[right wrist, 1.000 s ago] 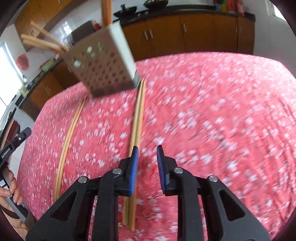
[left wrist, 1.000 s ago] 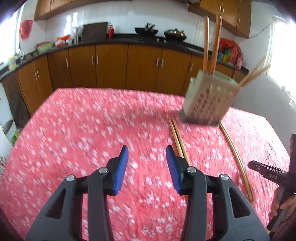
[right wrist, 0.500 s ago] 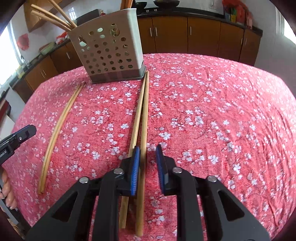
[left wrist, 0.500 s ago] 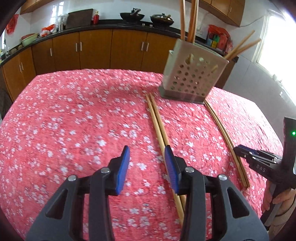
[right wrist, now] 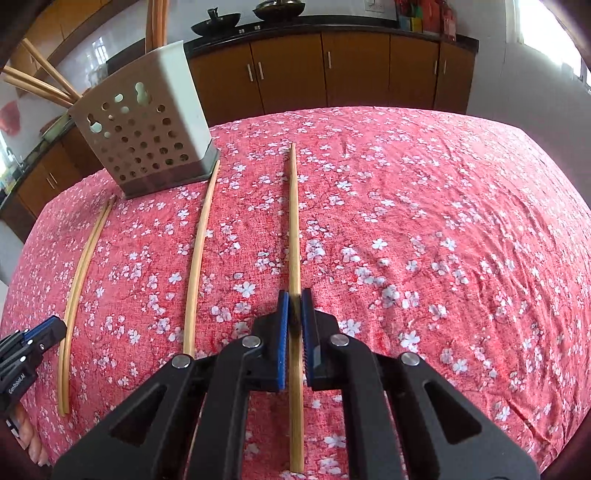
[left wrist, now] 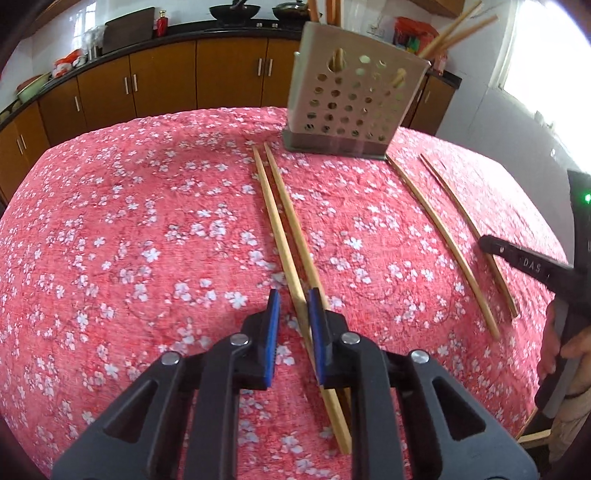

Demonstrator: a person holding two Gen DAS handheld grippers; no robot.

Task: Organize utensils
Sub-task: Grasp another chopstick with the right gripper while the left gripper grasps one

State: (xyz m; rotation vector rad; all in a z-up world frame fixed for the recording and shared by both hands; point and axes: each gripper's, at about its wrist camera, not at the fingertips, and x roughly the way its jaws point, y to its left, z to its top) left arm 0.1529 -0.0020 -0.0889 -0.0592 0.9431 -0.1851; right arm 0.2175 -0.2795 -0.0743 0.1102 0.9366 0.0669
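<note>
Left gripper: the jaws are standing a narrow gap apart and have just been closing. One chopstick is passing lengthwise between the blue pads, with a sliver of space showing on its left side, so the pads are not yet pressing it. Its far tip is pointing at the utensil holder, ending just short of the holder's base. A second chopstick is lying just beside it on the holder's side and is running under the right finger, where it is crowding the grip.

Right gripper: the jaws are closed tight on a held chopstick, gripping it part way along its length. Its far end is pointing past the holder's right side and its near end is reaching back under the gripper body. Whether it is clear of the cloth cannot be told.

Surroundings: a loose chopstick is lying between the two grippers, its far tip touching the holder's base corner. Several standing chopsticks are leaning out of the holder's top. All of this is sitting on a red floral tablecloth. Brown cabinets are running behind the holder. A person's hand is gripping the right tool's handle, well apart from the holder.
</note>
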